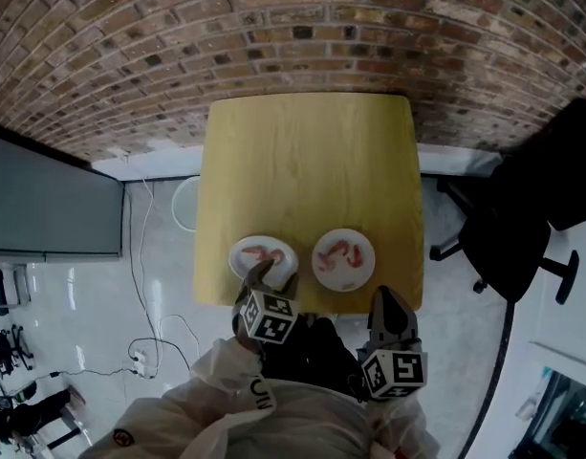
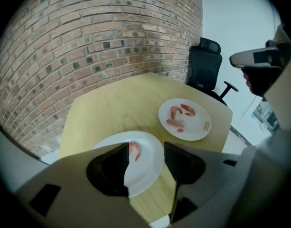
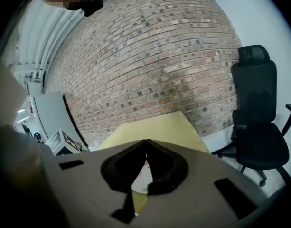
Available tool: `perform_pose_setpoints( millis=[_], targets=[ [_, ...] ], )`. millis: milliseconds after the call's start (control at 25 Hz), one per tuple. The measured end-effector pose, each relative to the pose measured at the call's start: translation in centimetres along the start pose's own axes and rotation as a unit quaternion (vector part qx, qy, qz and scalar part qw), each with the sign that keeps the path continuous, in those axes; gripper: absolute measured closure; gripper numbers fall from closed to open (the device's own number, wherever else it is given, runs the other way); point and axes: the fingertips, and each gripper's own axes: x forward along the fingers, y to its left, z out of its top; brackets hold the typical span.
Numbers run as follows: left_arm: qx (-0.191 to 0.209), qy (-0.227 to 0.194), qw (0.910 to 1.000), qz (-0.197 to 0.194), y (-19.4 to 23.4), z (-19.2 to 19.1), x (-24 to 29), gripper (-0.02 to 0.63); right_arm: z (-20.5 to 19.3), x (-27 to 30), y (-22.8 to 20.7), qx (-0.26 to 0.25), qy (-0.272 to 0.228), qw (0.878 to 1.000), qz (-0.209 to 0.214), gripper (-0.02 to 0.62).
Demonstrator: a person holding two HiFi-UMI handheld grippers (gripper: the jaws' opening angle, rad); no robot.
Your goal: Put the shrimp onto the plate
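I note a brick wall (image 1: 293, 27) behind the table (image 1: 307, 161), a black chair (image 1: 527, 228) to its right, and a grey panel (image 1: 44, 208) to its left.

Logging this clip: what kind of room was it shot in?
Probably an office or studio room rather than a kitchen. It has a bare brick wall and a black swivel office chair. Loose cables lie on a glossy white floor beside the small wooden table.

R gripper (image 3: 145, 141) jaws closed w/ nothing between, yellow table (image 3: 154, 125) beyond; black chair (image 3: 257, 103) at right.
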Motion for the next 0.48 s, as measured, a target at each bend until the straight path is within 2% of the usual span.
perform_pose_setpoints(
  millis=[280, 480],
  targets=[
    [-0.032, -0.003, 0.9991, 0.026, 3.5, -2.1, -1.4, 0.374, -0.3, 1.8, 3.9, -0.019, 0.011, 0.999, 0.033, 0.572],
    [-0.036, 0.004, 0.9988, 0.031, 5.6, -3.7, -1.7, 0.374, -0.6, 3.1, 6.6, -0.03, 0.019, 0.998, 0.054, 0.572]
  ],
)
